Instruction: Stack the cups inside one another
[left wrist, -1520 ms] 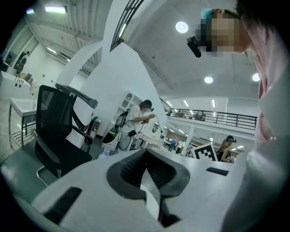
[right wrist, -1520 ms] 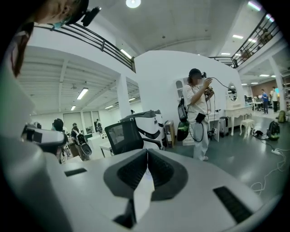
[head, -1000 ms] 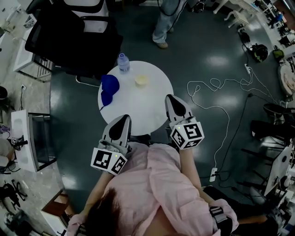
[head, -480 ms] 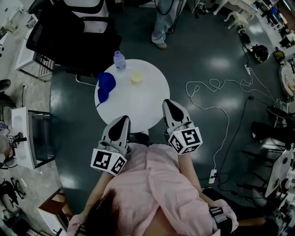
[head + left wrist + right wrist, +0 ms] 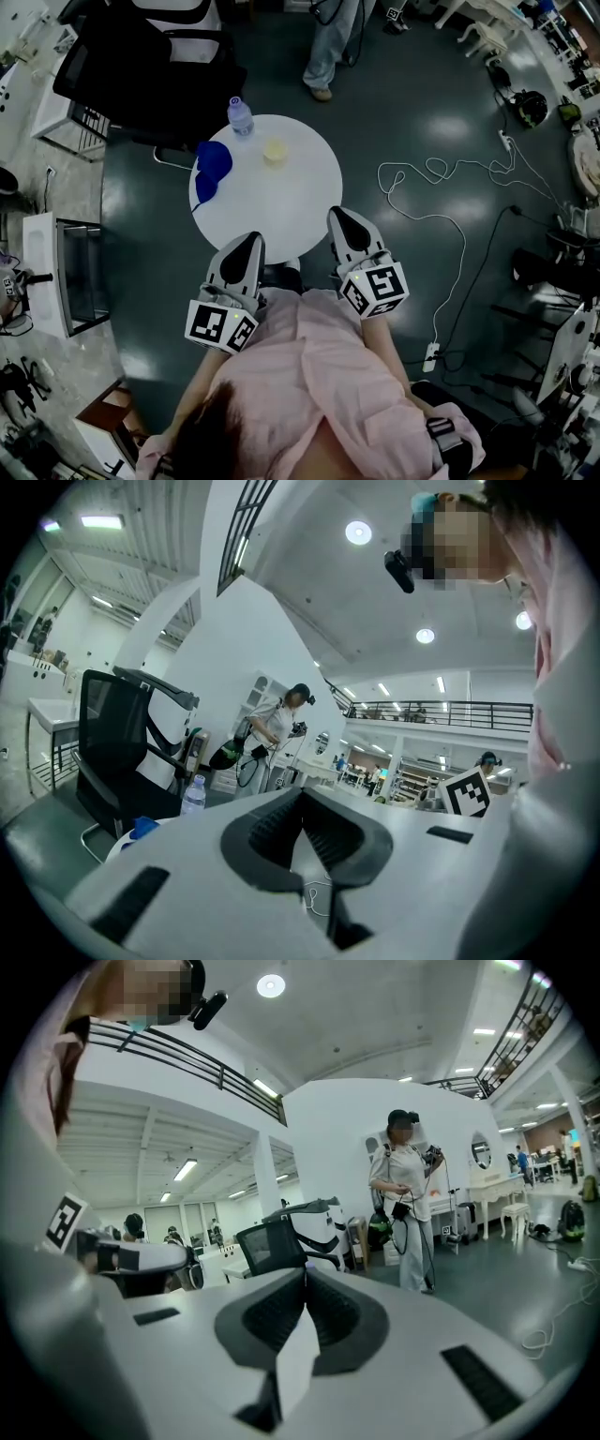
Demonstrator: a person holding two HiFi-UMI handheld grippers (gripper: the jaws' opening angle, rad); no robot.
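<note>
- Hovering at the near edge of the round white worktop (image 5: 281,211), the left claw (image 5: 249,242) and right claw (image 5: 339,217) each have their jaws pressed together, gripping nothing.
- The blue cup (image 5: 214,169) and pale yellow cup (image 5: 274,150) sit apart on the far side, well clear of both claws.
- A water bottle (image 5: 241,114) stands at the far rim.
</note>
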